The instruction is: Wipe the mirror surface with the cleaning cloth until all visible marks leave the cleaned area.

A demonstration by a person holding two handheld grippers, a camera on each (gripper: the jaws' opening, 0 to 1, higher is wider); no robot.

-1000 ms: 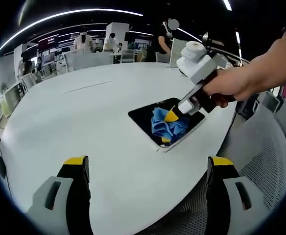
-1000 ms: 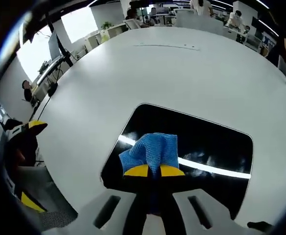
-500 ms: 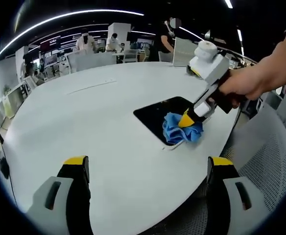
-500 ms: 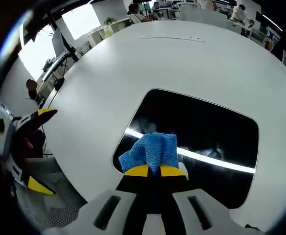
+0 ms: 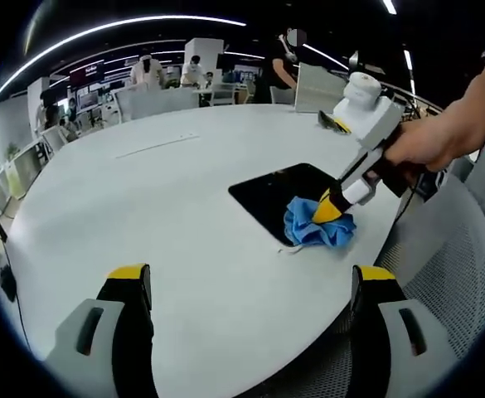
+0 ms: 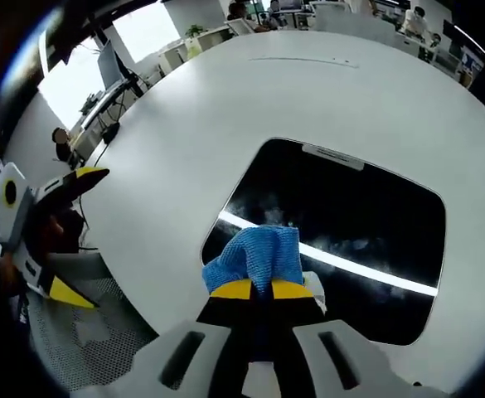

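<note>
A dark rectangular mirror (image 5: 282, 192) (image 6: 350, 240) lies flat on the round white table (image 5: 143, 207) near its edge. My right gripper (image 6: 263, 289) (image 5: 332, 207) is shut on a crumpled blue cleaning cloth (image 6: 255, 257) (image 5: 318, 230), which presses on the mirror's near edge. Faint smudges and a bright light streak show on the glass beyond the cloth. My left gripper (image 5: 250, 286) hovers open over the table's near side, well short of the mirror, with nothing between its yellow-tipped fingers (image 5: 128, 272).
A mesh office chair (image 5: 449, 265) stands beside the table on the right. A person's hand (image 5: 424, 141) holds the right gripper. Desks, chairs and people fill the far background. The left gripper (image 6: 51, 240) appears off the table's edge in the right gripper view.
The right gripper has dragged the cloth from the mirror's middle toward its near edge and the table's rim. The left gripper has stayed nearly still.
</note>
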